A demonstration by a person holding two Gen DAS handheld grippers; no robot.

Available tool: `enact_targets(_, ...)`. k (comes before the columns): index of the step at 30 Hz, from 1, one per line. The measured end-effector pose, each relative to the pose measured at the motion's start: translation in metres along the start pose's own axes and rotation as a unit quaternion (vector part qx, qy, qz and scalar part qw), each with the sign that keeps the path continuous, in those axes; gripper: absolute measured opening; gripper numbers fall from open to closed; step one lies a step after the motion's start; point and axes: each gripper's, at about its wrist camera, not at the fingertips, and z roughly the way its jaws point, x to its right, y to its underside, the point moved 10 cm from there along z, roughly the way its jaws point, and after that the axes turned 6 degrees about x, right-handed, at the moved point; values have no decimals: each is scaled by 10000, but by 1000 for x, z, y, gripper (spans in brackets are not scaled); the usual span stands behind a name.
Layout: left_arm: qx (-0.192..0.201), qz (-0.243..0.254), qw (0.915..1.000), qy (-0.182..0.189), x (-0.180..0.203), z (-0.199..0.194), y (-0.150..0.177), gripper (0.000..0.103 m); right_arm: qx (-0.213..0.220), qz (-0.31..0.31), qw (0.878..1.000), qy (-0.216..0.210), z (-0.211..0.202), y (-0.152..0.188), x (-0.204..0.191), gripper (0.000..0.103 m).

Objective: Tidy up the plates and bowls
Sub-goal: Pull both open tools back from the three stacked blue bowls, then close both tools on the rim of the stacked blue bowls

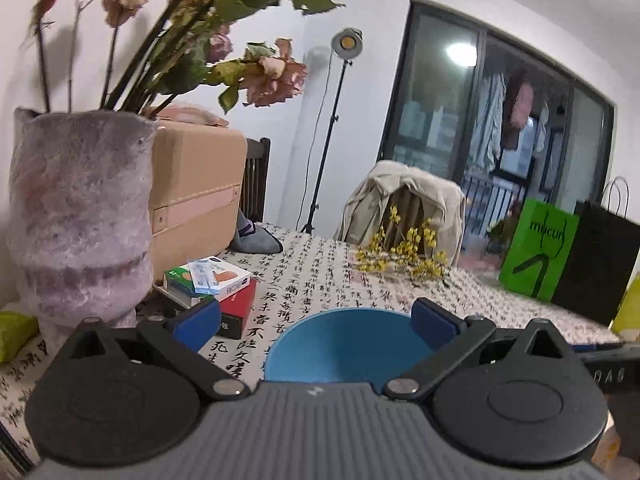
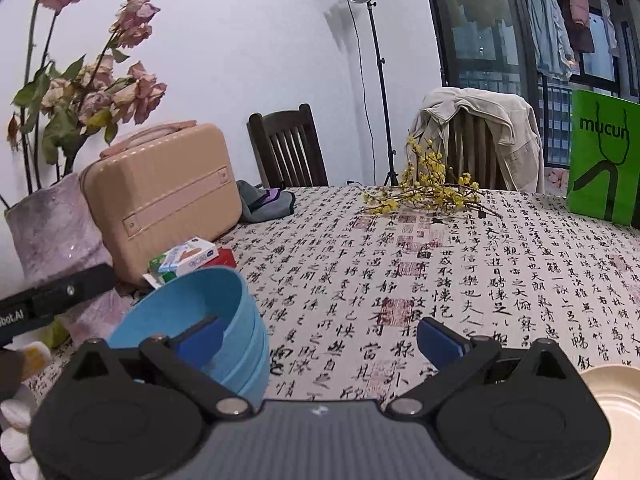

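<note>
Sitting between the left gripper's (image 1: 316, 324) spread-apart fingers: blue bowl stack (image 2: 224, 332), 3 or so already nested. Right gripper (image 2: 320, 340) is hanging agape, gripping nothing; cream plate (image 2: 614, 396) waiting off its right, still unsorted.

Blue bowls (image 2: 224, 320), calligraphy-print tablecloth (image 2: 460, 272), green bag (image 2: 600, 160)

- My left wrist view looks forward, low over the table (image 1: 320, 276), close behind a stack of blue plastic bowls (image 1: 340, 348), tilted up towards the dark window.
- My right wrist view sits slightly further right, facing the same way.
- Both share the bowls (image 2: 208, 320), the beige hard-shell case (image 1: 196, 184) (image 2: 164, 188) and the green paper bag (image 1: 538, 244) (image 2: 600, 160).
</note>
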Motion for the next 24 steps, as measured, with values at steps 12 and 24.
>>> enact_targets(12, 31, -443, 9975, -552, -10, -34, 7, 103, -183, 23, 9992, -362, -1, -6, -11, 103)
enact_targets(24, -619, -431, 9958, -529, -21, 0, 25, 103, -709, 588, 9948, -427, 37, 6, -27, 103)
